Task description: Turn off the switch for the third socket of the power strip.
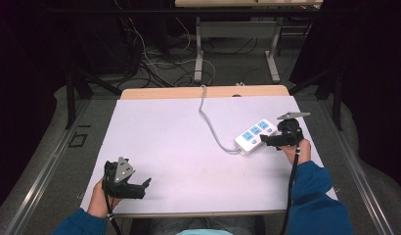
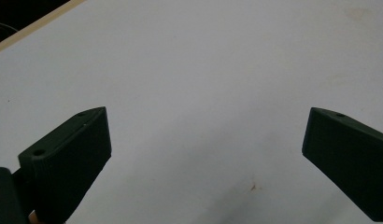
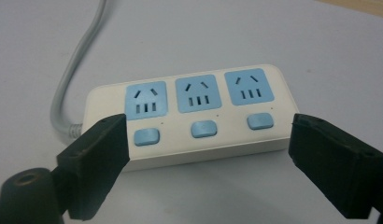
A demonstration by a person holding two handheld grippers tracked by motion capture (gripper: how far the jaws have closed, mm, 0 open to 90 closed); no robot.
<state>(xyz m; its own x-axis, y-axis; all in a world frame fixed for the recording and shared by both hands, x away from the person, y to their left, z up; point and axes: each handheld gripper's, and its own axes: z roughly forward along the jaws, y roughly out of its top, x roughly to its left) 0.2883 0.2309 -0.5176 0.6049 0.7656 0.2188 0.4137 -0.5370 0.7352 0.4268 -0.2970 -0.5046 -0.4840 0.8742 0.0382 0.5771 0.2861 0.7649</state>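
Glossy white plastic power strip (image 3: 189,116) on matt white table cover (image 1: 179,147).

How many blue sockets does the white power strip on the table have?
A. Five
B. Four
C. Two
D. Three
D: the right gripper view shows three blue sockets in a row on the power strip, each with a small blue button under it.

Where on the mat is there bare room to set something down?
The widest bare patch of the white mat lies left of the grey cord, running down to the left tongs. The near middle strip is bare too. It is crowded at the right edge, around the power strip and the right tongs.
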